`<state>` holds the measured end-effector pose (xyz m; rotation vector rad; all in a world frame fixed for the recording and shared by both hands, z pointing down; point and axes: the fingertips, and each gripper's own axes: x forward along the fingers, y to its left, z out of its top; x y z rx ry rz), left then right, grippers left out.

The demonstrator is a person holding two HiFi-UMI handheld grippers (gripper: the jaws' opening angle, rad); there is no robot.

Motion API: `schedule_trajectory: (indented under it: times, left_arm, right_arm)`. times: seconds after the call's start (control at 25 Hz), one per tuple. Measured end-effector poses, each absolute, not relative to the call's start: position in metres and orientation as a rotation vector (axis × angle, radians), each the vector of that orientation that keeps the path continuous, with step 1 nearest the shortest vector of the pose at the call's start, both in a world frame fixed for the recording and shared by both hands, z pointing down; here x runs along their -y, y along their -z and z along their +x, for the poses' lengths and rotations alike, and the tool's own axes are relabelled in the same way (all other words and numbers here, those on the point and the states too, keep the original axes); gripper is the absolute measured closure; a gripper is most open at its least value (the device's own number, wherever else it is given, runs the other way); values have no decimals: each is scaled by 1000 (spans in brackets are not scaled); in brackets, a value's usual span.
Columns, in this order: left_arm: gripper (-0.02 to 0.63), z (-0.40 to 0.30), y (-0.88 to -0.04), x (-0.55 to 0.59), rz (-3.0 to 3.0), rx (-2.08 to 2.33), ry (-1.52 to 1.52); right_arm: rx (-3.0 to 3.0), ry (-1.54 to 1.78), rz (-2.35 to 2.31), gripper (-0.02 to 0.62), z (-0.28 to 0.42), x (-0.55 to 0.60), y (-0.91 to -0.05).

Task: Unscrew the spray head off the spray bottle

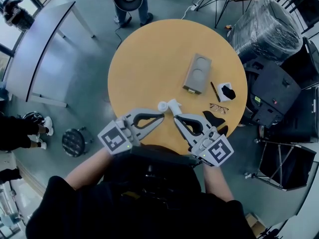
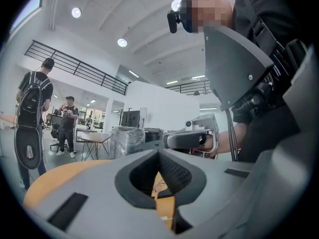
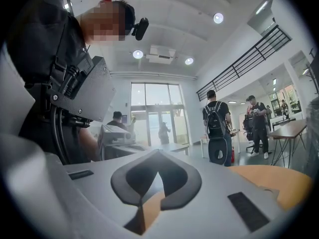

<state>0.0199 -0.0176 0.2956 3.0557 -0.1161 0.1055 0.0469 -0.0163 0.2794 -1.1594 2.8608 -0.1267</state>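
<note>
The small white spray bottle (image 1: pixel 169 105) lies near the near edge of the round table (image 1: pixel 144 59), just past the tips of both grippers. The left gripper (image 1: pixel 161 116) and the right gripper (image 1: pixel 175 117) point inward at it from either side, level, so that one could hold the body while the other turns the head. Both are clenched tight, and each gripper's own view shows its jaws pressed together with only table showing through the gap, so neither seems to have a hold on the bottle. Whether the head is already loose cannot be told. A grey box (image 1: pixel 198 73) and glasses (image 1: pixel 218 108) sit farther off to the right, clear of the work
</note>
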Motion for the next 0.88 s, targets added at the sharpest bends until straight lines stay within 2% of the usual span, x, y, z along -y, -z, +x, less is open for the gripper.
schedule_trajectory:
  times: [0.88]
  left_arm:
    - [604,10,-302,5,3068,105,-131]
  right_arm:
    - [-2872,145,-1150,591,36,8,-280]
